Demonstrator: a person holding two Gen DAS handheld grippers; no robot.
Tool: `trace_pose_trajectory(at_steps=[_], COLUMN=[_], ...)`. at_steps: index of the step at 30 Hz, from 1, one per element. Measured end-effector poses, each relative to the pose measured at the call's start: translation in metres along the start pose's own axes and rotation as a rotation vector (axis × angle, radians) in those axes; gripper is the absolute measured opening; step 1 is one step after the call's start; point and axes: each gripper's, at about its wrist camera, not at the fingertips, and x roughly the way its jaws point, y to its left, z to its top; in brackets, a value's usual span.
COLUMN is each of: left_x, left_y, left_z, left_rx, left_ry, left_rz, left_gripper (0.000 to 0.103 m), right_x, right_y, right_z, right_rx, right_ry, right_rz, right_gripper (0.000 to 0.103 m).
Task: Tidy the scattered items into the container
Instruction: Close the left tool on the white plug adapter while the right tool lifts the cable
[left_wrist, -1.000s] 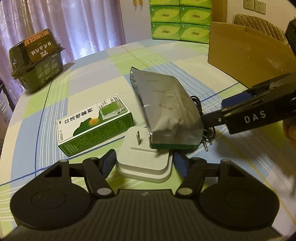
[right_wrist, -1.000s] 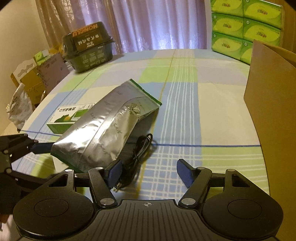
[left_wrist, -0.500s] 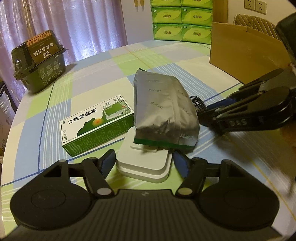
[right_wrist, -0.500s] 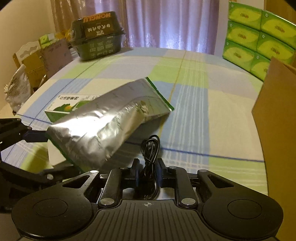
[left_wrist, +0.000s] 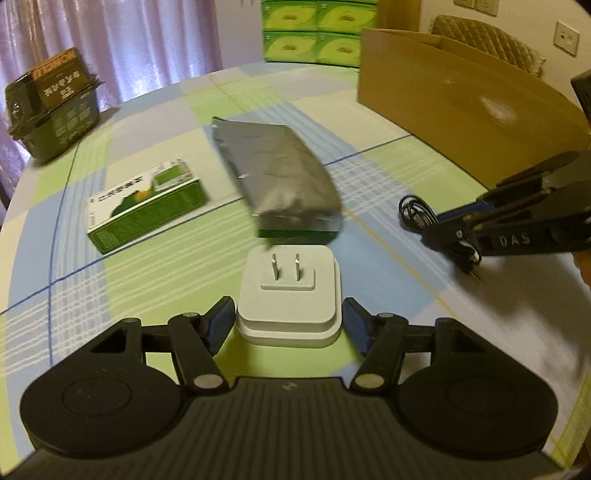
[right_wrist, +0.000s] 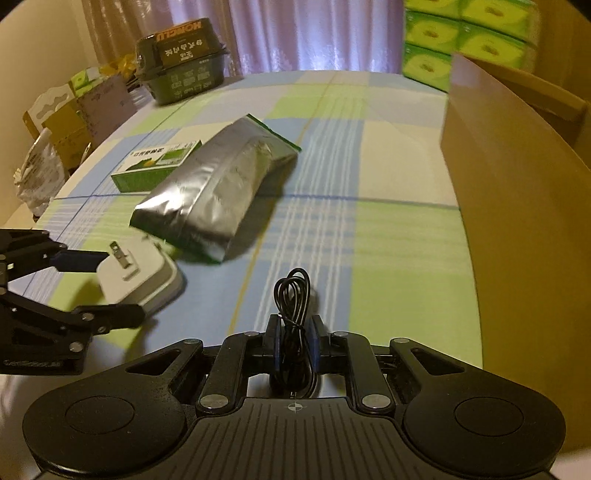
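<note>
The right gripper (right_wrist: 294, 349), clamped on the coiled cable (right_wrist: 293, 295), lifts it toward the cardboard box (right_wrist: 517, 206); the left gripper (left_wrist: 289, 322), jaws apart, brackets the white plug (left_wrist: 289, 295).

A coiled black cable (right_wrist: 293, 295) sits pinched between the closed fingers of the right gripper (right_wrist: 294, 345), its loop sticking forward. A white square plug adapter (left_wrist: 289, 295) lies flat on the bench, prongs up. Just behind it a silver foil pouch (left_wrist: 279, 181) lies flat, beside a green-and-white carton (left_wrist: 144, 205). The open brown cardboard box (left_wrist: 469, 107) stands to the right.
</note>
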Motion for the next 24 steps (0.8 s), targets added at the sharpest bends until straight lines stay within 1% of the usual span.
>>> trace_pose_trajectory(at_steps=[2, 3, 8, 14, 21, 24], left_x=[0.004, 0.006, 0.015, 0.015, 0.017, 0.018], left_y=[-0.006, -0.007, -0.009, -0.008, -0.008, -0.007], left_z=[0.001, 0.002, 0.006, 0.006, 0.005, 0.005], left_rx=[0.015, 0.021, 0.033, 0.015, -0.005, -0.030], left_ry=[-0.002, -0.005, -0.003, 0.005, 0.014, 0.015], left_rz=[0.002, 0.001, 0.002, -0.004, -0.022, -0.037], left_gripper=[0.069, 0.070, 0.071, 0.071, 0.070, 0.070], right_x=[-0.005, -0.007, -0.008, -0.004, -0.002, -0.002], right_y=[0.001, 0.002, 0.010, 0.015, 0.016, 0.016], right_z=[-0.005, -0.007, -0.013, -0.019, -0.020, -0.022], right_rx=[0.004, 0.001, -0.052, -0.117, -0.122, -0.124], right_ry=[-0.005, -0.007, -0.027, -0.058, -0.069, -0.077], right_rz=[-0.006, -0.010, -0.033, -0.061, -0.063, -0.066], right_gripper=[0.018, 0.018, 0.018, 0.018, 0.018, 0.018])
